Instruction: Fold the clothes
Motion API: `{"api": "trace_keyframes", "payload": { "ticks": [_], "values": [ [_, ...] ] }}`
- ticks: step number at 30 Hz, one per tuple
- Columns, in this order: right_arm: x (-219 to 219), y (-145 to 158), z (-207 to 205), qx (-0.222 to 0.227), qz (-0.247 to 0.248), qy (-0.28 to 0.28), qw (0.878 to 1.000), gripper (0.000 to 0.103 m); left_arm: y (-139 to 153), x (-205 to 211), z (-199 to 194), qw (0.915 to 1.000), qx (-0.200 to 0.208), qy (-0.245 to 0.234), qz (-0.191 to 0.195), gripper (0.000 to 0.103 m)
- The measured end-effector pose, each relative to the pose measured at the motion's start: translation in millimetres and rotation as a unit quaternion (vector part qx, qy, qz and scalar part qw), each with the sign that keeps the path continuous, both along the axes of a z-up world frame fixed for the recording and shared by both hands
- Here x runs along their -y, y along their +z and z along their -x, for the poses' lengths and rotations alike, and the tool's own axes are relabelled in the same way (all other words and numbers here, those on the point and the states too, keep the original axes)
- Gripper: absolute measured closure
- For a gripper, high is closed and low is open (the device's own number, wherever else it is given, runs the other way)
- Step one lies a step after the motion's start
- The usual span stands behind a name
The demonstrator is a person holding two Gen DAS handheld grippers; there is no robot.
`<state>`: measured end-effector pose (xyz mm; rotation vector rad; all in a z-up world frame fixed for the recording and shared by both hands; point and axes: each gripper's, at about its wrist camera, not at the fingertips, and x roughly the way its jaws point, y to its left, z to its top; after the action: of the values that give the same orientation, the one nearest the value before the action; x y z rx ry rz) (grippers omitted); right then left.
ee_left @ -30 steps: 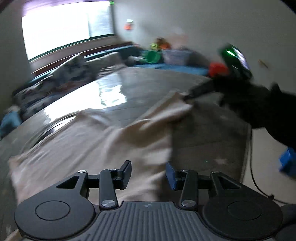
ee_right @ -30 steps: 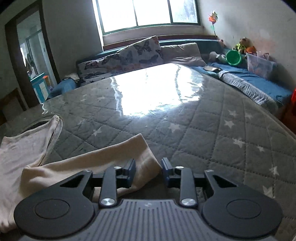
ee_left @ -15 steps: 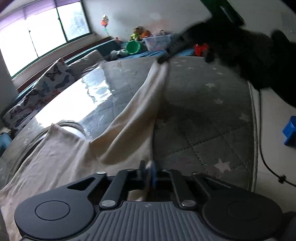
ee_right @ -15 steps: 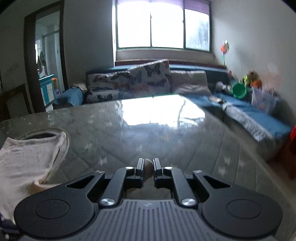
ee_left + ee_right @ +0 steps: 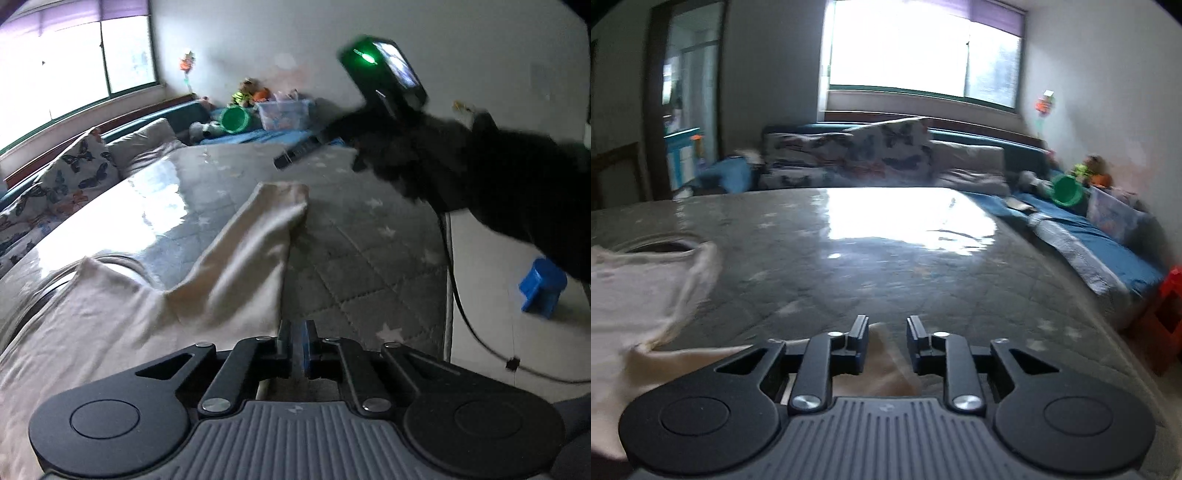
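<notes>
Grey quilted mattress (image 5: 369, 236) with star print, glossy under window light, fills both views; sofa with butterfly cushions (image 5: 886, 147) at 12 o'clock in the right wrist view, toys and a green bowl (image 5: 1067, 190) at 3 o'clock.

Item: beige garment (image 5: 155, 306), spread flat from 9 o'clock to centre in the left wrist view, neck opening at 9 o'clock, one sleeve laid out straight toward 12 o'clock, probably to square it before folding.

Left gripper (image 5: 301, 347): jaws closed together at the garment's near edge; cloth seems pinched between them, probably to anchor the hem, though the pads cover the contact.

Right gripper (image 5: 886, 334): jaws have just been opening and stand part open; the sleeve end (image 5: 882, 369) lies beneath and between them, apparently not pressed, so likely released.

Obscured: the right gripper's tips in the left wrist view are blurred at 1 o'clock beyond a dark sleeve (image 5: 517, 192); the garment's lower half is cut off by the frame.
</notes>
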<state>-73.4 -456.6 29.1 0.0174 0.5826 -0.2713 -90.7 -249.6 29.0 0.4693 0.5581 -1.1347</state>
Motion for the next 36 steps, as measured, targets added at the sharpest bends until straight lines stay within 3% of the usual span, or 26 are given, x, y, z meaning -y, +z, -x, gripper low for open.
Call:
{"api": "trace_keyframes", "payload": {
  "ticks": [6, 9, 10, 12, 13, 15, 21, 23, 26, 29, 32, 34, 36],
  "values": [
    [-32.5, -24.1, -9.6, -0.025, -0.014, 0.059, 0.998, 0.059, 14.5, -34.0, -9.5, 0.9976, -0.006, 0.064, 0.025, 0.077],
    [-36.4, -37.5, -14.2, -0.042, -0.027, 0.059, 0.997, 0.057, 18.9, -60.4, -16.1, 0.9935, -0.006, 0.108, 0.033, 0.075],
    [-37.3, -36.7, -13.1, -0.037, -0.029, 0.057, 0.997, 0.057, 20.1, -70.4, -18.8, 0.9915, -0.008, 0.125, 0.036, 0.07],
    [-38.1, -32.7, -10.4, -0.027, -0.037, 0.056, 0.997, 0.056, 21.2, -94.2, -25.0, 0.9849, -0.004, 0.168, 0.042, 0.057],
    [-39.3, -30.6, -9.5, -0.022, -0.038, 0.058, 0.997, 0.055, 21.8, -105.5, -28.1, 0.9812, -0.002, 0.188, 0.045, 0.055],
    [-42.9, -26.1, -7.1, -0.009, -0.04, 0.066, 0.997, 0.044, 20.1, -129.6, -36.4, 0.9705, -0.001, 0.235, 0.052, 0.054],
    [-48.7, -34.3, -11.0, -0.009, -0.065, 0.075, 0.995, 0.041, -2.1, -191.4, -59.9, 0.9249, -0.005, 0.377, 0.051, 0.051],
    [-51.7, -37.7, -13.8, -0.02, -0.062, 0.074, 0.995, 0.037, -11.2, -204.1, -60.0, 0.9145, 0.004, 0.402, 0.043, 0.048],
    [-52.8, -37.6, -13.0, -0.021, -0.063, 0.079, 0.995, 0.018, -21.8, -218.3, -59.5, 0.906, 0.013, 0.422, 0.036, 0.039],
    [-54.7, -39.9, -13.7, -0.03, -0.061, 0.082, 0.994, 0.014, -29.2, -230.5, -61.0, 0.8985, 0.01, 0.437, 0.036, 0.034],
    [-57.6, -41.6, -16.6, -0.039, -0.057, 0.095, 0.993, 0.002, -28.6, -237.6, -61.2, 0.8946, 0.004, 0.445, 0.042, 0.023],
    [-60.1, -42.7, -18.8, -0.045, -0.052, 0.1, 0.993, 0.0, -28.2, -239.0, -62.7, 0.8926, 0.0, 0.449, 0.037, 0.013],
    [-62.5, -43.7, -18.8, -0.048, -0.048, 0.101, 0.993, 0.0, -28.3, -237.9, -61.8, 0.892, 0.002, 0.451, 0.033, 0.011]
  ]
}}
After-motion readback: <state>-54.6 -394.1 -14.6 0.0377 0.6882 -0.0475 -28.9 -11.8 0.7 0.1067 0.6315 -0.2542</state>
